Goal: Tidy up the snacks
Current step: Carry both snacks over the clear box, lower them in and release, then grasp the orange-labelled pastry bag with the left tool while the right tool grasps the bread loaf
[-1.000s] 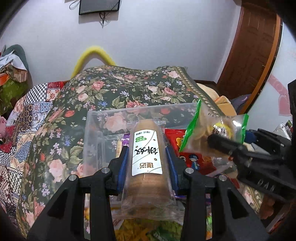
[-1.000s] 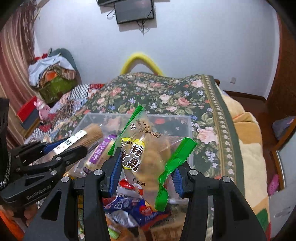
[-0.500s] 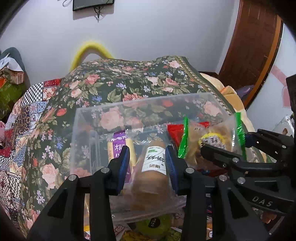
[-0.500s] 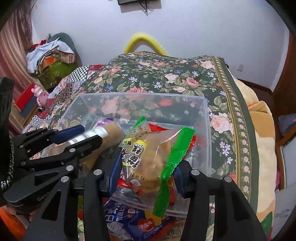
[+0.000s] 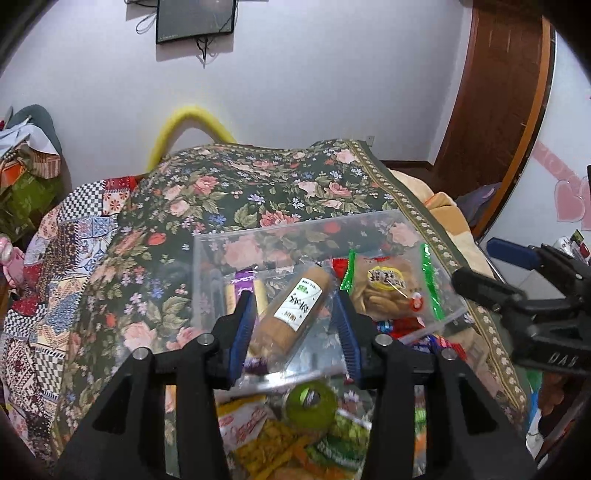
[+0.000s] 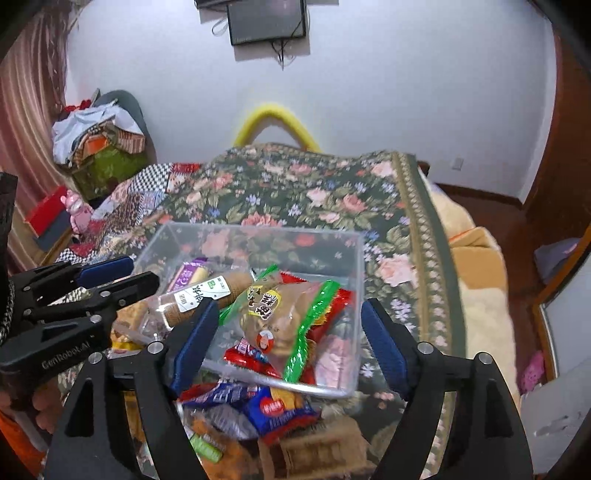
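Home bedroom — floral bedspread (image 5: pixel 229 199), wall-mounted TV (image 6: pixel 266 18)

Floral bedspread (image 5: pixel 236 199) on bed — wall-mounted screen (image 6: pixel 266 20), yellow arch (image 5: pixel 186 123), wooden door (image 5: pixel 491 103).

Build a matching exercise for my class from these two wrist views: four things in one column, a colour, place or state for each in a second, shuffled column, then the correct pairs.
Column A
1. left hand-held gripper
2. green-edged snack bag
3. brown biscuit roll
4. yellow hoop

Column B
a. lies on red packets in the clear bin
b. stands behind the floral blanket, by the wall
c. jaws apart, gripping nothing
d. bears a white label with dark characters

Pairs: 1-c, 2-a, 3-d, 4-b
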`<state>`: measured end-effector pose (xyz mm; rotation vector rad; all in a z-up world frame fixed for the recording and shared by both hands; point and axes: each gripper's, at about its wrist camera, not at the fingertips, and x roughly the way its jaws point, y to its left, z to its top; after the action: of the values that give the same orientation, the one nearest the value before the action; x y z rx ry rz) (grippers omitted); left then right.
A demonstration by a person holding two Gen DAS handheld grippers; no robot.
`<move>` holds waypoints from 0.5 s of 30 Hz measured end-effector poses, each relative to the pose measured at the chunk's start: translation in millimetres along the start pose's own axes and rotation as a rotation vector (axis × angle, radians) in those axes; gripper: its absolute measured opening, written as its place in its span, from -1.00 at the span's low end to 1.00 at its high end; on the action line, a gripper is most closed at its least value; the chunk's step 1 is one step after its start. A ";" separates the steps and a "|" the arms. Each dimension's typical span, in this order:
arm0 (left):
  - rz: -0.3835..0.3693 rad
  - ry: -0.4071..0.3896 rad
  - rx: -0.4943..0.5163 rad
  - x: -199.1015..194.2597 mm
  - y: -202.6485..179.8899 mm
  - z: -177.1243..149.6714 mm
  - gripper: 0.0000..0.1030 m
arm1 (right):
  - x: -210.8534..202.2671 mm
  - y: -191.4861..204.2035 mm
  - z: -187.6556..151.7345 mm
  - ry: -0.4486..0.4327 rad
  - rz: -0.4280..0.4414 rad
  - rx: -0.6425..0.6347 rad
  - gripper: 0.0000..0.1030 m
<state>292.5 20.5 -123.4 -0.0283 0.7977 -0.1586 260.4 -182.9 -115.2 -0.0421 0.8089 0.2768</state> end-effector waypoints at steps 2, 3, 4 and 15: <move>0.002 -0.005 0.007 -10.2 0.3 -4.9 -0.02 | -9.9 -1.7 -1.9 -0.015 -0.003 0.000 0.58; 0.005 -0.006 0.013 -15.6 0.3 -7.9 0.03 | -15.7 -2.9 -4.0 -0.023 -0.004 0.000 0.61; 0.010 -0.007 0.022 -21.1 0.2 -11.8 0.05 | -21.4 -4.4 -6.6 -0.029 -0.003 0.001 0.61; 0.041 0.065 0.027 -47.5 8.9 -67.1 0.24 | -54.2 -11.9 -49.8 -0.010 -0.013 0.007 0.69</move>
<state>213.1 38.9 -137.3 0.0185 0.8600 -0.1316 192.7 -213.8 -111.5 -0.0393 0.7994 0.2621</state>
